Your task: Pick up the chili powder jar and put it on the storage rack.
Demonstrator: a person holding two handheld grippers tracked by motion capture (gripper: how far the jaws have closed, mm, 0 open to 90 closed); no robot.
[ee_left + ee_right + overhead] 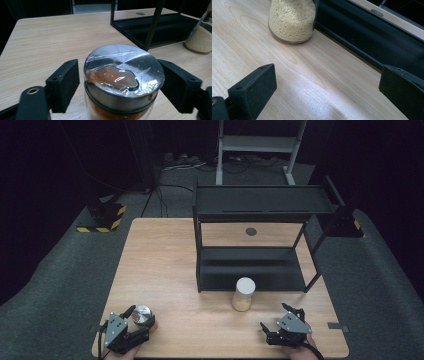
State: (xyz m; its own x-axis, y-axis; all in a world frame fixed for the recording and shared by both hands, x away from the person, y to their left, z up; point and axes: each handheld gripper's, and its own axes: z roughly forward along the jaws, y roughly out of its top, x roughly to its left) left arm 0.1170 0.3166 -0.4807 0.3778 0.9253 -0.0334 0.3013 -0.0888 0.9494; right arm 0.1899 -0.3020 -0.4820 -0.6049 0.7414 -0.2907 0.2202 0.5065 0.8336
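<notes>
A glass jar with a silver lid (142, 313) holds a red-brown powder and stands near the table's front left corner. Clear film is stretched over its lid (122, 72). My left gripper (140, 322) has a jaw on each side of it (120, 82); the right pad is at the lid's edge, and a thin strip of table shows between the left pad and the jar. My right gripper (274, 316) stands open near the front right edge, nothing between its jaws (327, 85). Ahead of it stands a jar of pale yellow grains (292, 20) with a white lid (244, 294).
A black two-level metal shelf (250, 270) stands on the far half of the wooden table (160, 270), its lower tray just behind the grain jar. A small dark disc (251, 231) lies on the table behind the shelf.
</notes>
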